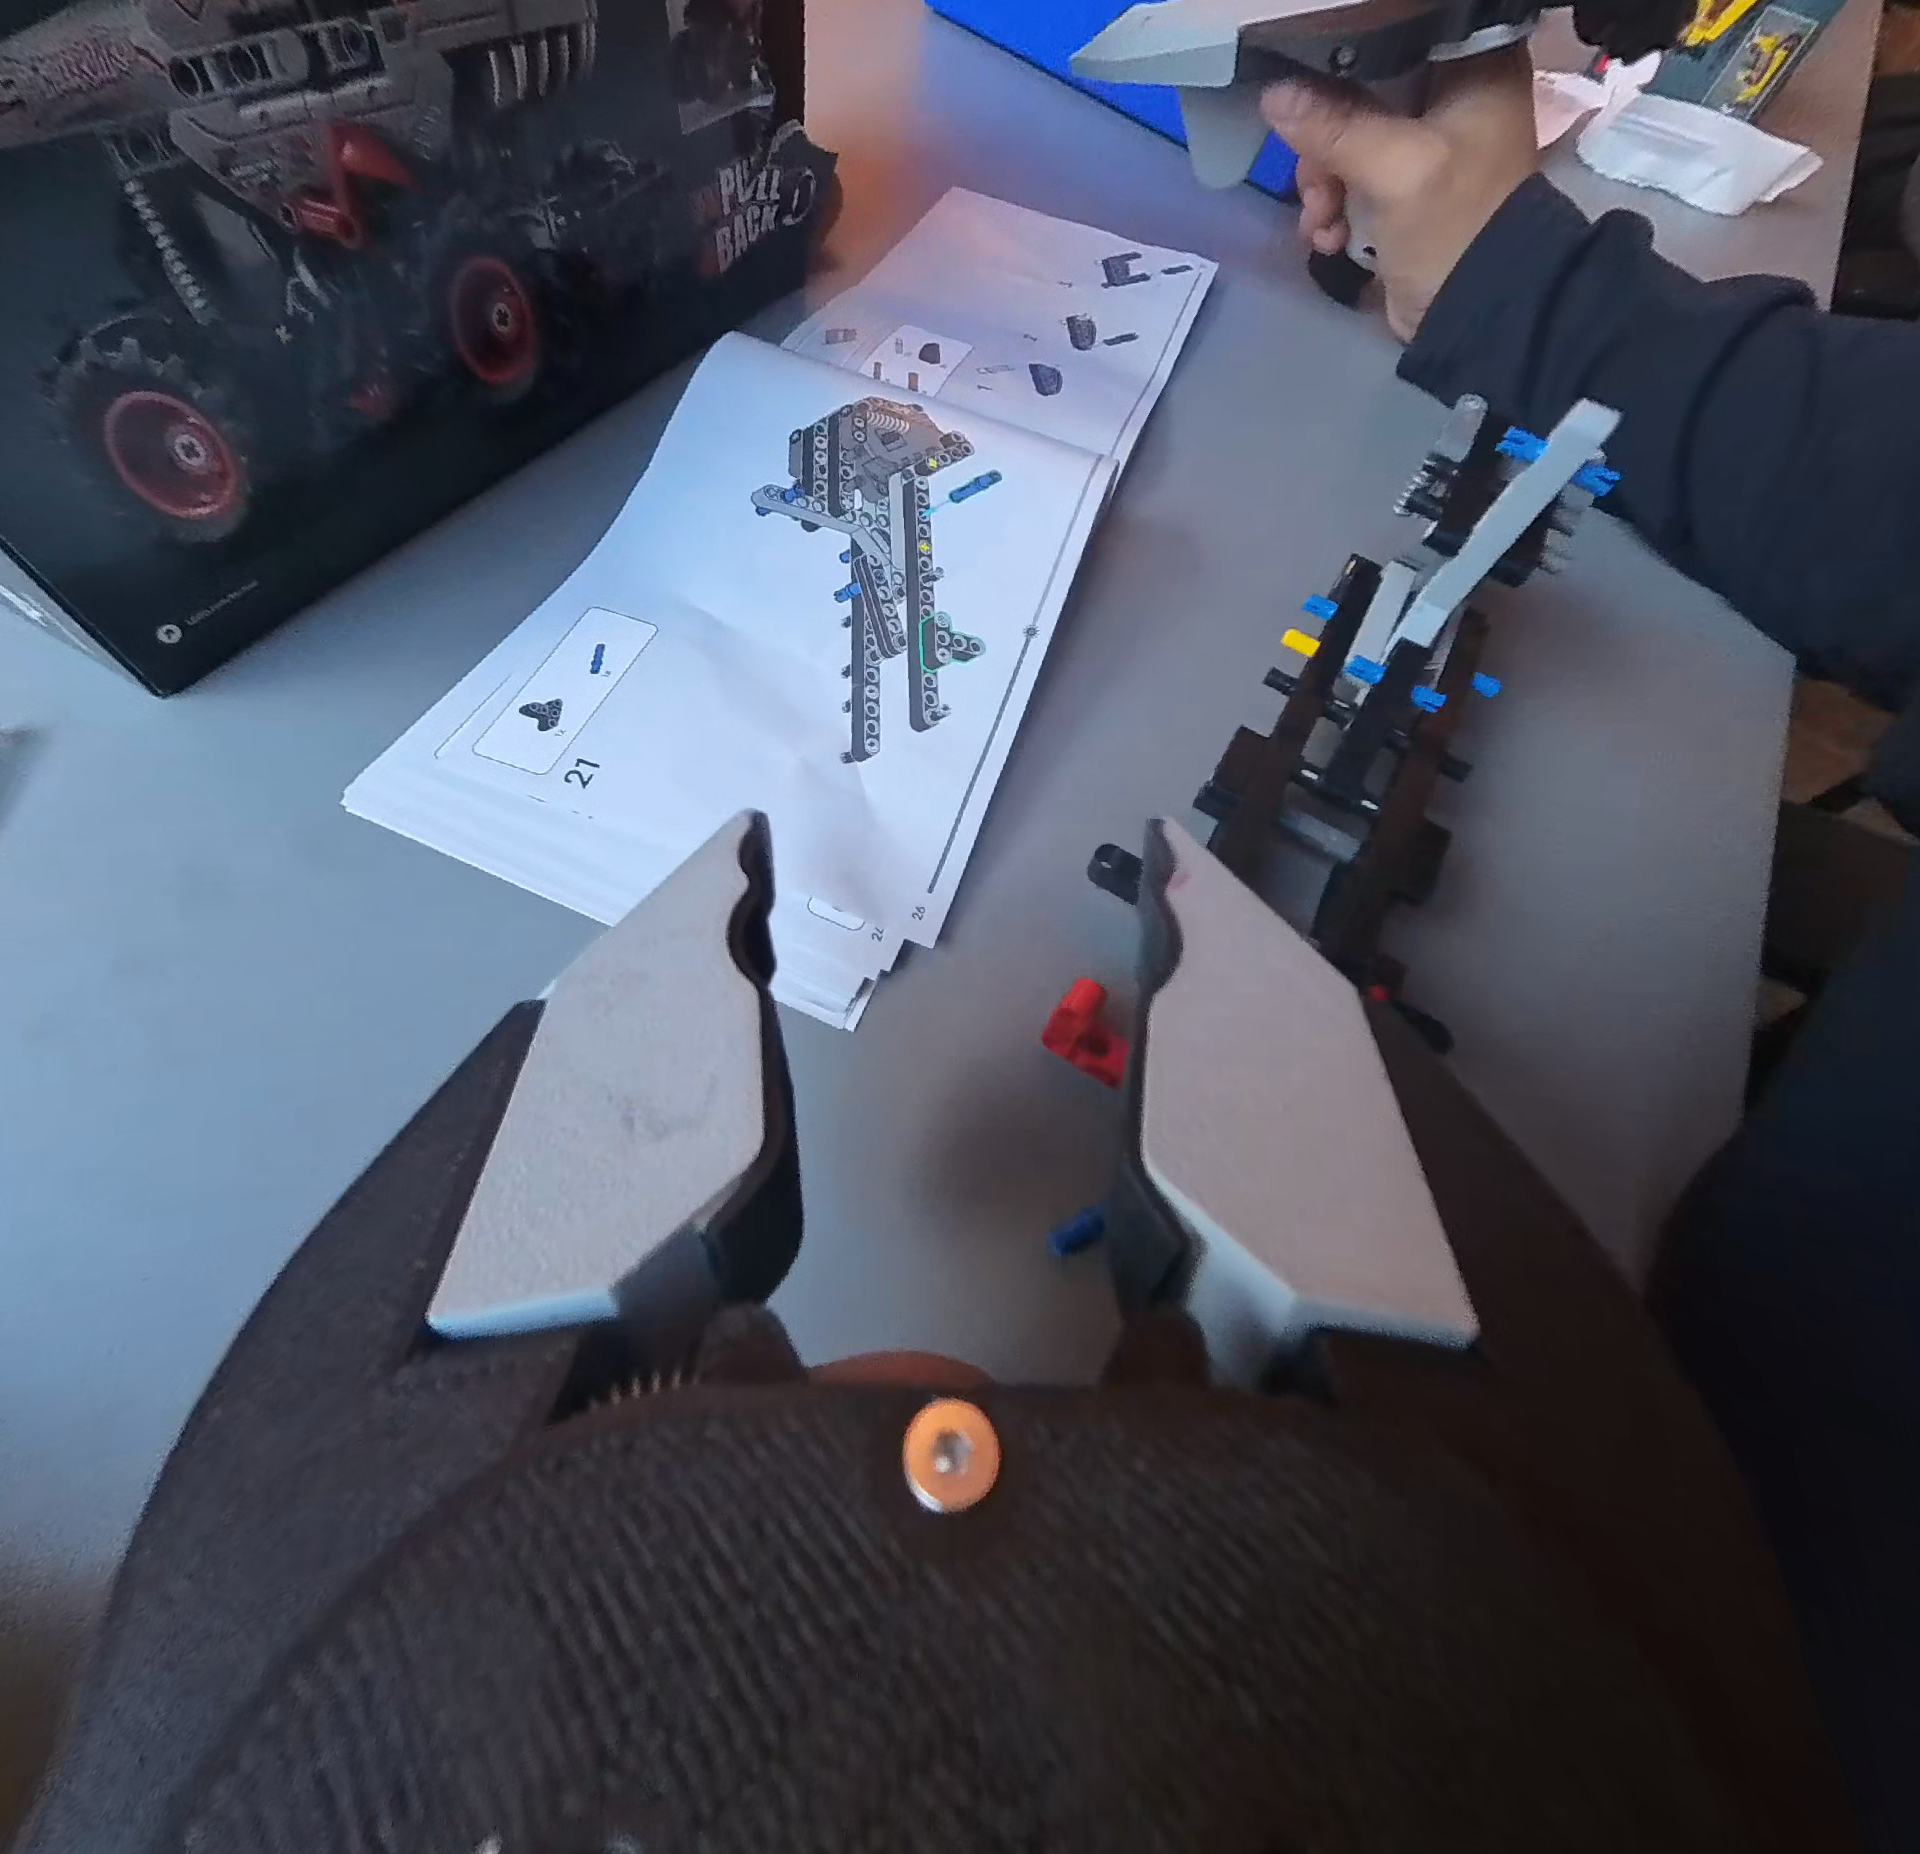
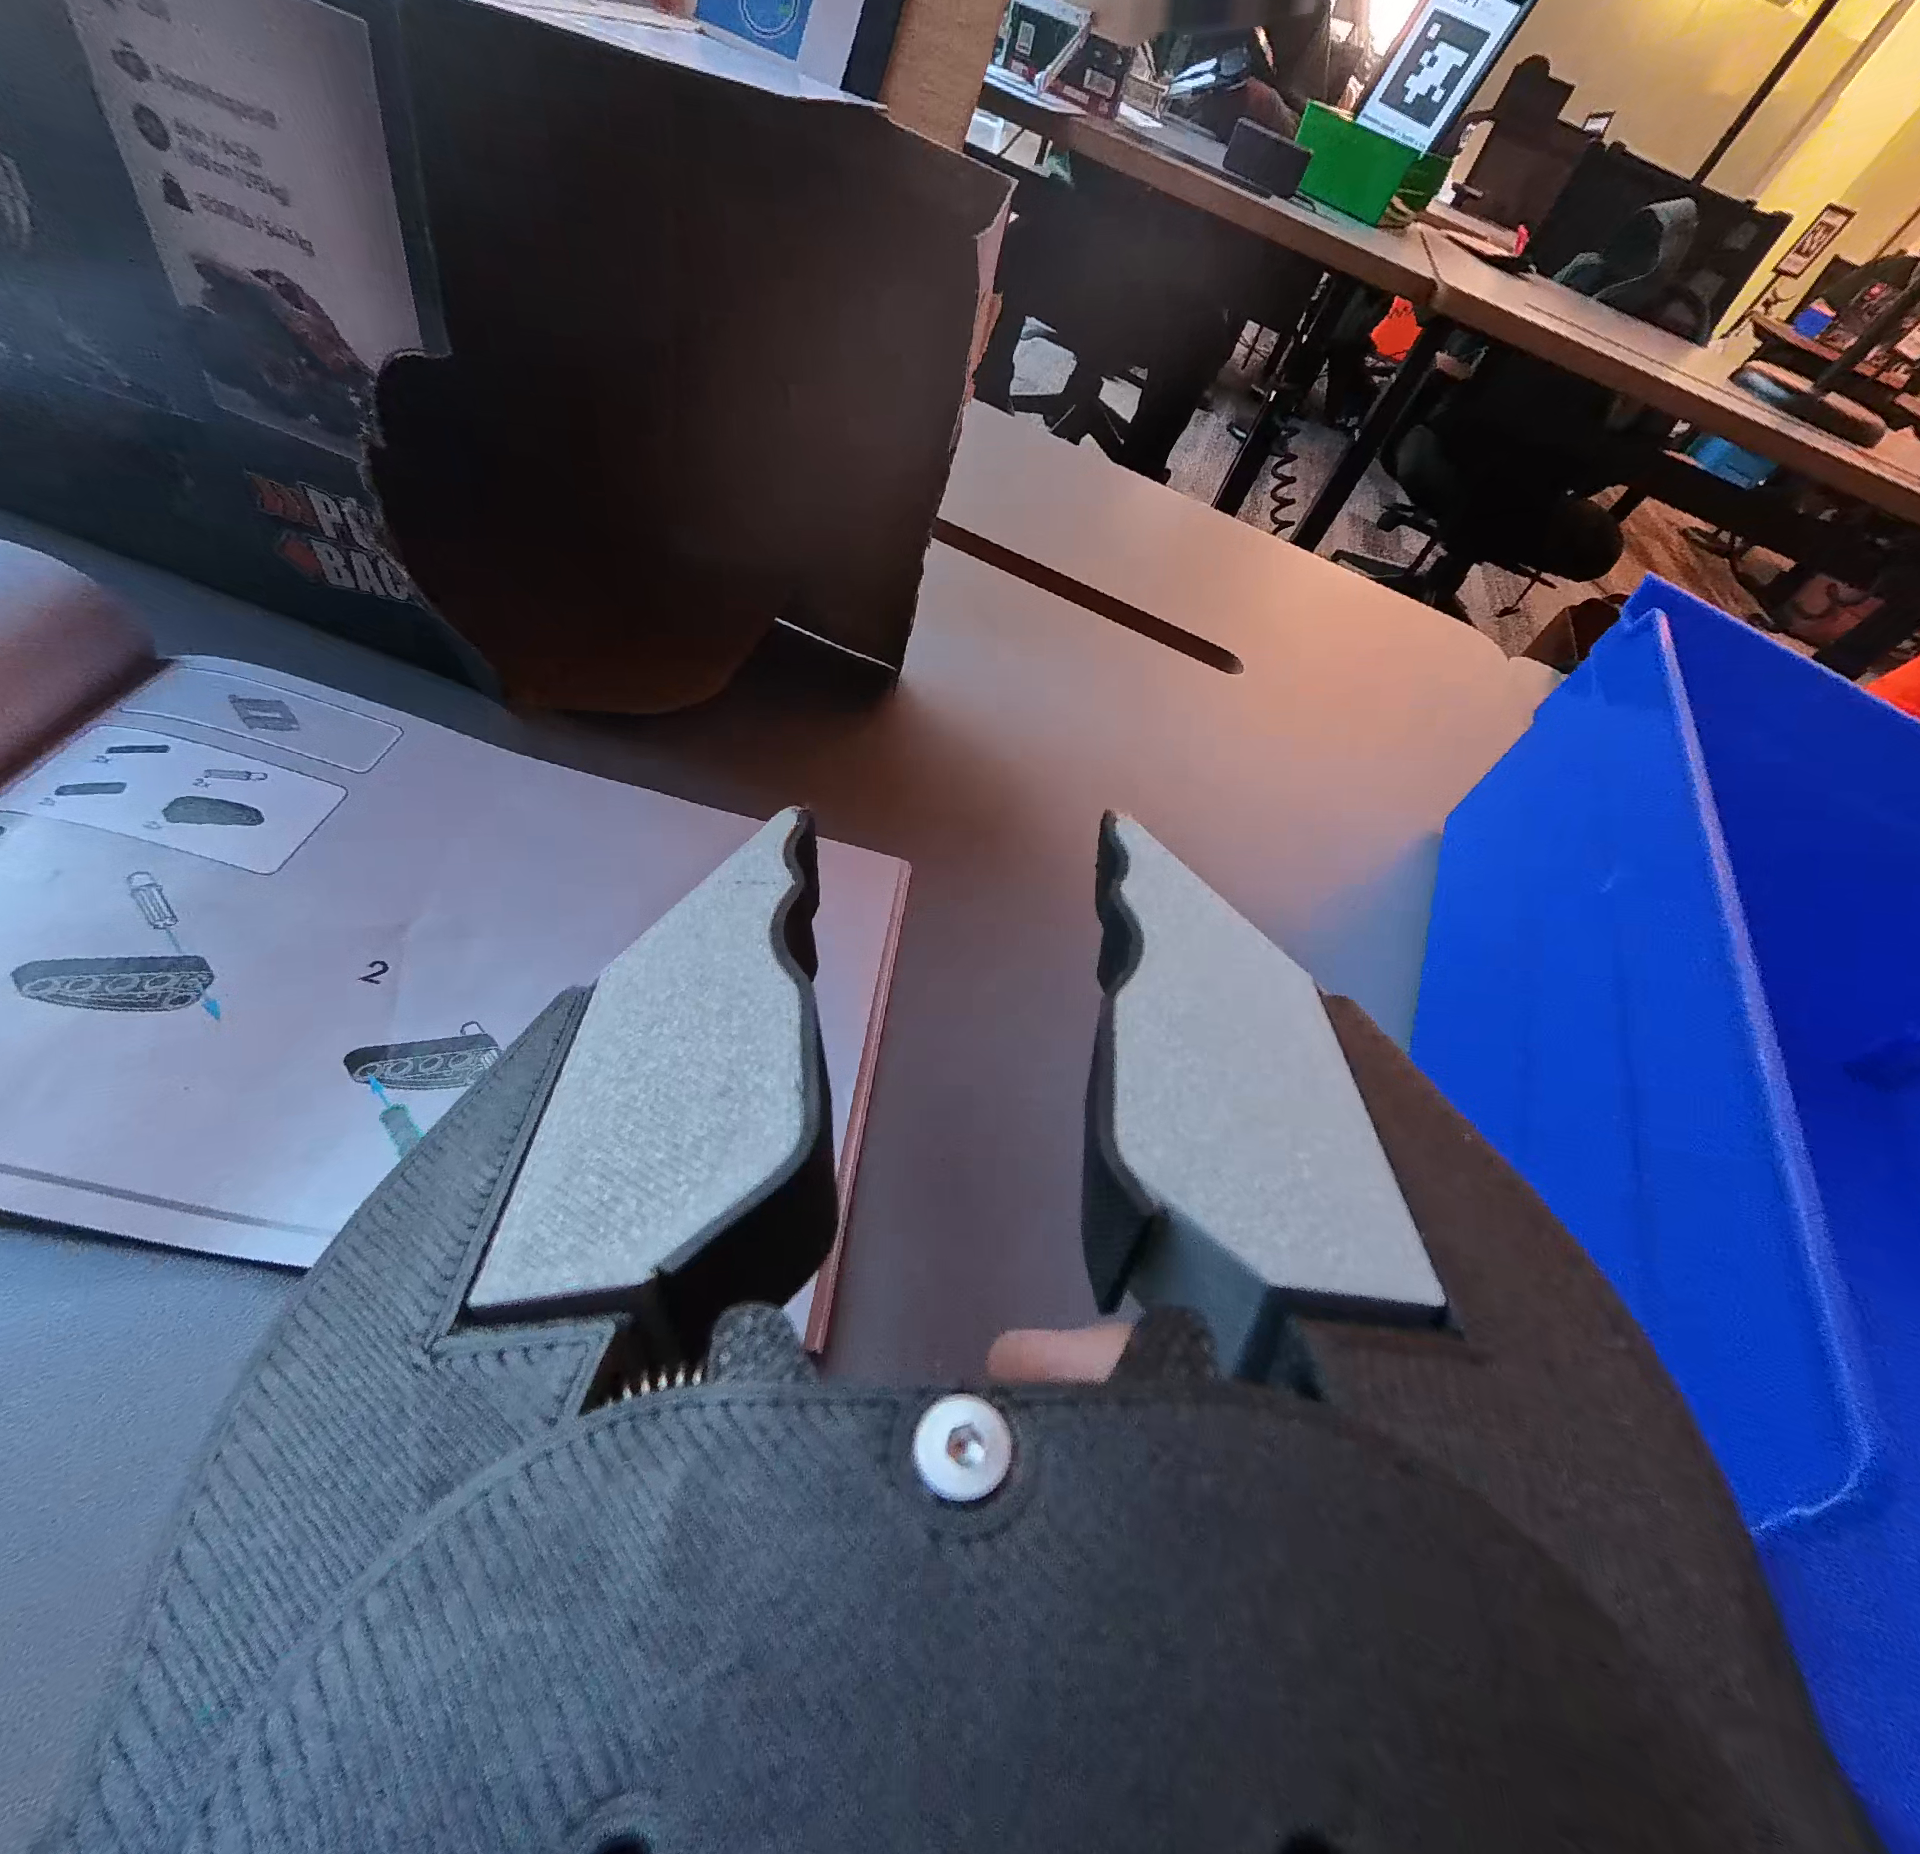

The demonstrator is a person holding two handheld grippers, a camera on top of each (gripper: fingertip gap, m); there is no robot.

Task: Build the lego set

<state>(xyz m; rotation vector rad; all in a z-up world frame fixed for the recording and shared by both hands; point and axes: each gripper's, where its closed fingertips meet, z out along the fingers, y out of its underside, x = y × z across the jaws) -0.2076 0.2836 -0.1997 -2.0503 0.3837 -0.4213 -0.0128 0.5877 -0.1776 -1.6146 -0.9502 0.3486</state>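
Note:
A partly built black and grey lego frame [image 1: 1382, 682] with blue and yellow pins lies on the grey table [image 1: 260, 869] at the right. The open instruction booklet [image 1: 790, 599] lies in the middle. My left gripper [image 1: 956, 838] is open and empty above the table, near a red piece [image 1: 1081, 1035], a small black piece [image 1: 1114, 869] and a blue pin [image 1: 1075, 1233]. My right gripper [image 2: 956, 838] is open and empty, held above the booklet's far page [image 2: 312, 921]; it also shows in the left wrist view [image 1: 1164, 100], held by a hand [image 1: 1371, 183].
The dark lego box [image 1: 364, 246] stands at the back left; it also shows in the right wrist view [image 2: 582, 329]. A blue bin [image 2: 1683, 1025] stands at the right, also visible far off in the left wrist view [image 1: 1039, 7]. White wrapping [image 1: 1683, 152] lies at the back right. Across from one pair of fingers to the other is roughly 35 cm. Measured from the fingertips, the small black piece [image 1: 1114, 869] is 4 cm or so from the left gripper and 35 cm from the right.

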